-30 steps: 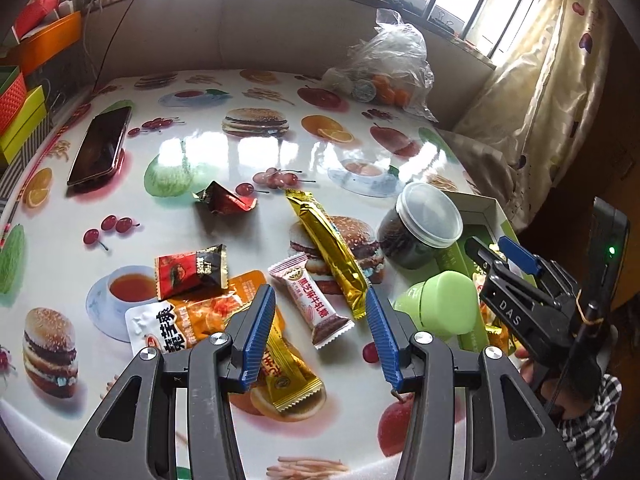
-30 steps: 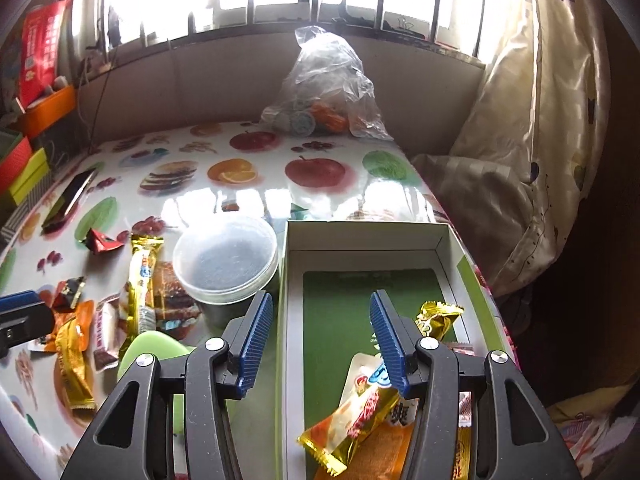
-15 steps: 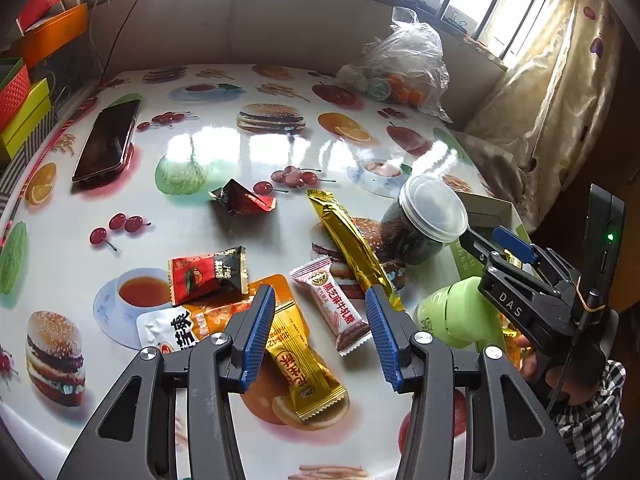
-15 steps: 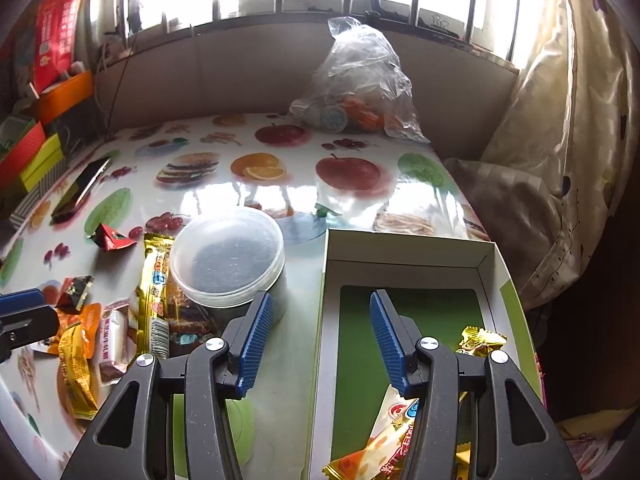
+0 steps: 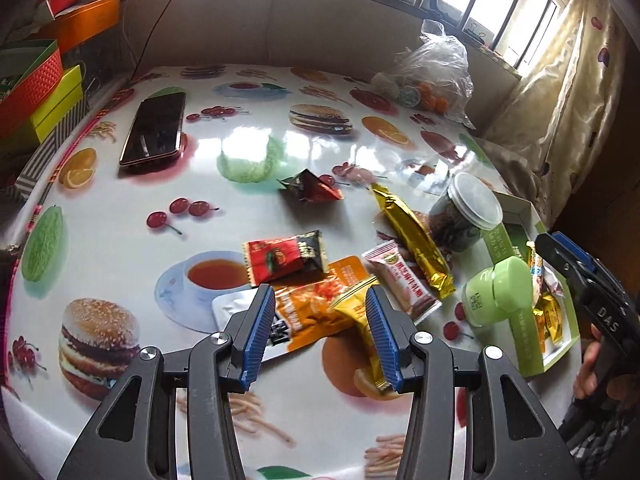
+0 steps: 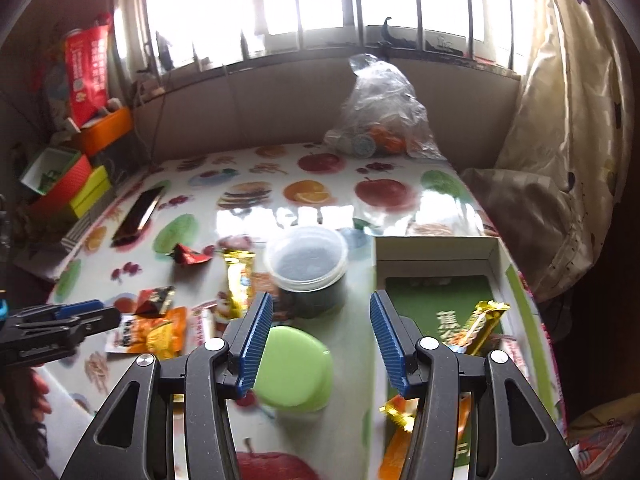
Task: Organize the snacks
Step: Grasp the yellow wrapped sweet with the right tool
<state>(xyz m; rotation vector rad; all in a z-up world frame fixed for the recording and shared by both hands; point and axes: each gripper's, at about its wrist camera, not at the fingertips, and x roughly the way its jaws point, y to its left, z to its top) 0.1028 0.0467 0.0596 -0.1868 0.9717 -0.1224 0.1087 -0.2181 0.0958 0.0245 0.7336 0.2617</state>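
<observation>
The left gripper (image 5: pixel 320 328) hangs above the table (image 5: pixel 120 248) with its blue jaws apart and nothing pinched; between them, lower down, lie an orange snack pouch (image 5: pixel 316 312) and a small yellow packet (image 5: pixel 360 320) overlapping it. Just beyond sit a red-and-black packet (image 5: pixel 284 258) and a pink wrapped bar (image 5: pixel 404 280), with a long gold bar (image 5: pixel 412 236) slanting away behind the pink one. Farther out a dark red folded wrapper (image 5: pixel 310 188) lies alone, and a phone (image 5: pixel 154 130) rests near the far left edge.

The right gripper (image 6: pixel 322 340) is likewise released, jaws spread and empty, hovering over the gap between a green lidded tub (image 6: pixel 294 368) and the white box (image 6: pixel 436 244). The box, at the table's right edge, has a green floor and holds several packets, among them a gold-wrapped one (image 6: pixel 482 324) leaning at its right side and orange ones at its near end. Beyond the tub stands a clear-lidded jar (image 6: pixel 306 268) of dark contents, just left of the box. At the far end a clear plastic bag (image 6: pixel 380 116) sits against the wall under the window. A hand (image 5: pixel 592 368) shows at the left view's right edge
</observation>
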